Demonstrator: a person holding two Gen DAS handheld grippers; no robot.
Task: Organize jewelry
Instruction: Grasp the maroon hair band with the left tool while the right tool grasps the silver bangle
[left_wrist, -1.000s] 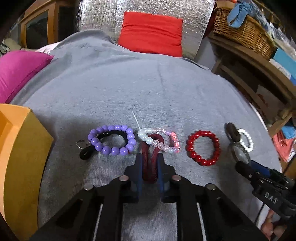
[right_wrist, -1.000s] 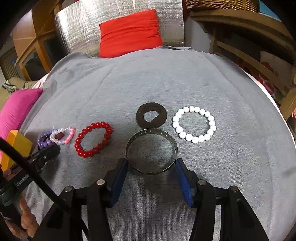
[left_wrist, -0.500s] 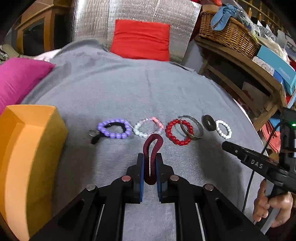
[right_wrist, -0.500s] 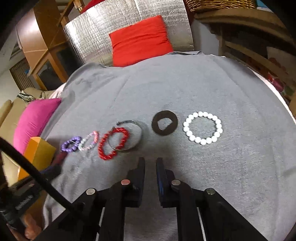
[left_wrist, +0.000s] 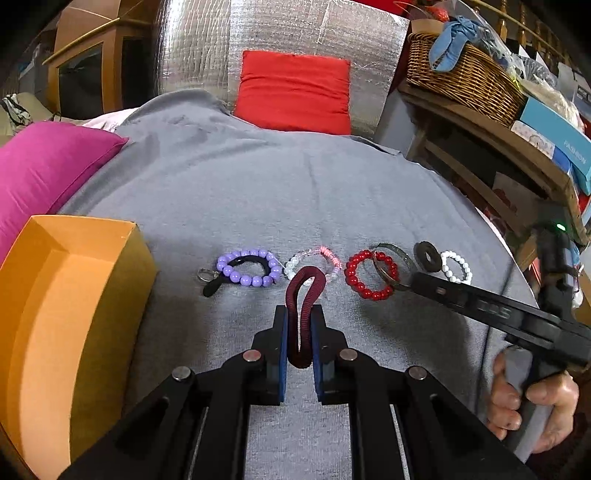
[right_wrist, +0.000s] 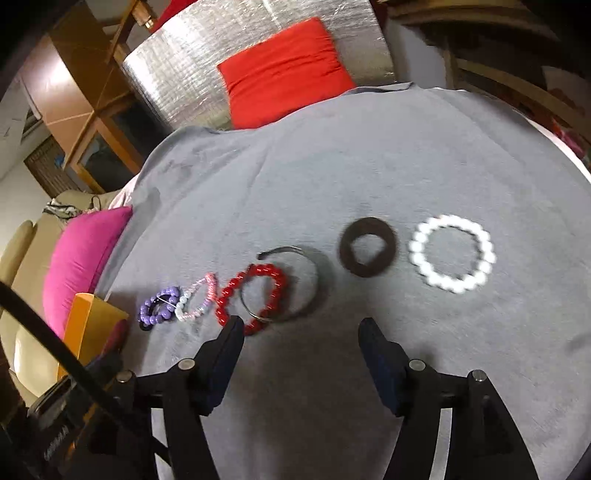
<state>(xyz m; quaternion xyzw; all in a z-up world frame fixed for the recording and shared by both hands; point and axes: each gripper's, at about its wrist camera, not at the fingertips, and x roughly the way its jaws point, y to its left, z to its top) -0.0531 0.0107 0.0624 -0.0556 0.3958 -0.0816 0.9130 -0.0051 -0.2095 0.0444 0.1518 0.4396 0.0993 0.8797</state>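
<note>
Left wrist view: our left tool (left_wrist: 299, 325) is clamped on a dark red band (left_wrist: 303, 295), squeezed into a narrow loop and now lifted clear of the grey cloth (left_wrist: 258, 192); a second ago it lay among the beads. The orange box (left_wrist: 74, 295) has come into fuller view at the left, so we judge the band is bound there. Remaining in a row on the cloth-covered desk: purple bracelet (left_wrist: 248, 267), pale pink-and-white bracelet (left_wrist: 314, 258), red bracelet (left_wrist: 369, 273), metal bangle (left_wrist: 393, 264), dark ring (left_wrist: 427, 256), white bracelet (left_wrist: 456, 266). Right wrist view: our right tool (right_wrist: 299, 339) stands wide and empty, above the cloth. The metal bangle (right_wrist: 291, 284), framed by its fingers a second ago, now lies overlapping the red bracelet (right_wrist: 255, 295), so that placement looks done. This view is motion-blurred. Only here do we see the bangle's open gap and the dark ring's (right_wrist: 367, 246) irregular hole; only the left view shows the band and the box interior.
</note>
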